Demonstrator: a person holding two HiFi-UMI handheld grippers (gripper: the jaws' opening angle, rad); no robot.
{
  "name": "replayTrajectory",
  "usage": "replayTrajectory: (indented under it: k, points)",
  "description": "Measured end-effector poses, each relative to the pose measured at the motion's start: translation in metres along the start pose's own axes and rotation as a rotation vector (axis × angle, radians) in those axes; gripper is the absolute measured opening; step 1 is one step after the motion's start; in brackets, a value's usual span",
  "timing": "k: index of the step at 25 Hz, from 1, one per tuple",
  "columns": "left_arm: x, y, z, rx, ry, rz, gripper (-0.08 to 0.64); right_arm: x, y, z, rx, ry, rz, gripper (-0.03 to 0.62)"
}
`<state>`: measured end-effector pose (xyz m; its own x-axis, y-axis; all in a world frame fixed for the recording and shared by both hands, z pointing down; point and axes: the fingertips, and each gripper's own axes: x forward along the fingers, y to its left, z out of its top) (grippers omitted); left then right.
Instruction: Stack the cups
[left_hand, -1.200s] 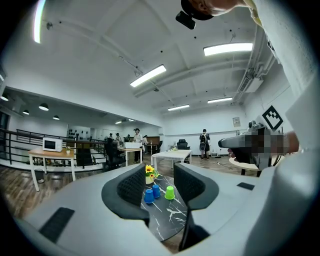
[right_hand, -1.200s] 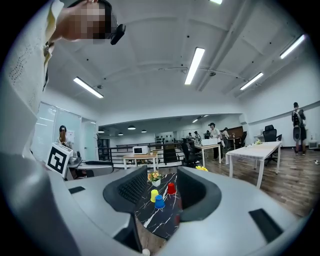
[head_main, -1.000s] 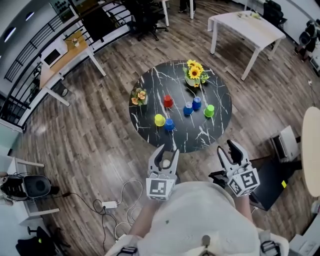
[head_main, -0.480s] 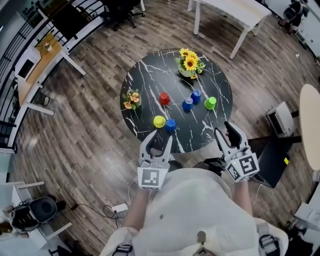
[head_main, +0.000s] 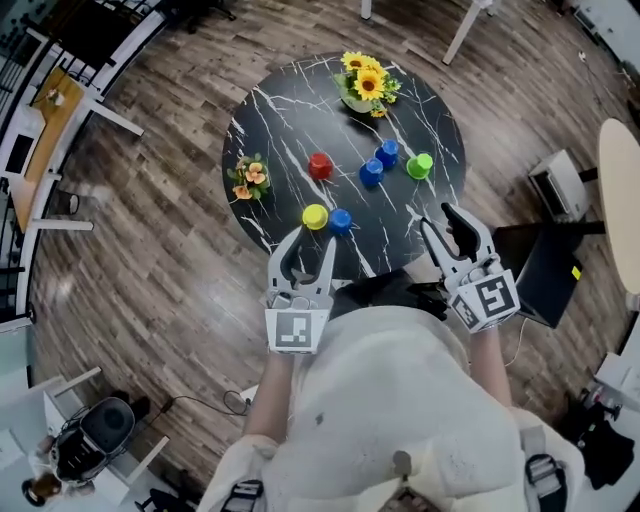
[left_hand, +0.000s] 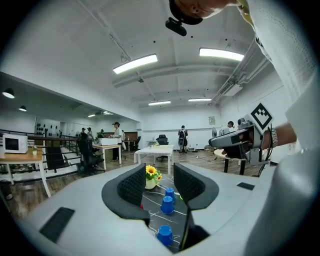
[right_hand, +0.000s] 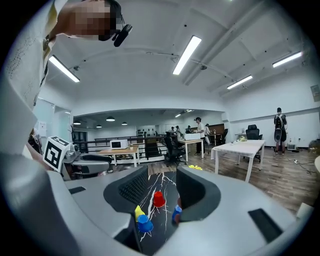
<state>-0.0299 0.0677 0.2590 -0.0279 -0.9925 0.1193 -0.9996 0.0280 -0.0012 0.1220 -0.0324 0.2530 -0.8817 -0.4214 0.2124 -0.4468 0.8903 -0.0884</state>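
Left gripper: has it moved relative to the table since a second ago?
Yes. The left gripper has come forward: its tips were short of the table's near edge and now show over it, near the yellow cup.

**Six cups scattered across a marble-look table**

A round black table (head_main: 290, 110), veined in white, stands on the wooden floor (head_main: 150, 250). A vase of sunflowers (head_main: 362, 85) sits at its far edge and a smaller flower bunch (head_main: 246, 178) at its left edge. Mid-table, a red cup (head_main: 320, 165) stands alone. To its right, one blue cup (head_main: 371, 172) is just beside another blue cup (head_main: 388, 152), with a green cup (head_main: 419, 165) near them. A yellow cup (head_main: 315, 216) and a third blue cup (head_main: 340, 221) stand side by side towards the near edge.
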Motion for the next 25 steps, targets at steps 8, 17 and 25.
replayTrajectory:
  k: [8, 17, 25]
  points:
    - [0.029, -0.001, 0.002, -0.019, 0.025, 0.056, 0.173, 0.031, -0.032, -0.009, 0.030, 0.012, 0.049, 0.189]
    - [0.070, -0.014, -0.016, -0.008, 0.070, 0.084, 0.173, 0.043, -0.099, -0.029, 0.046, 0.037, 0.050, 0.190]
    - [0.091, 0.010, -0.026, -0.006, 0.077, -0.089, 0.173, 0.056, -0.092, -0.040, 0.114, 0.062, -0.099, 0.190]
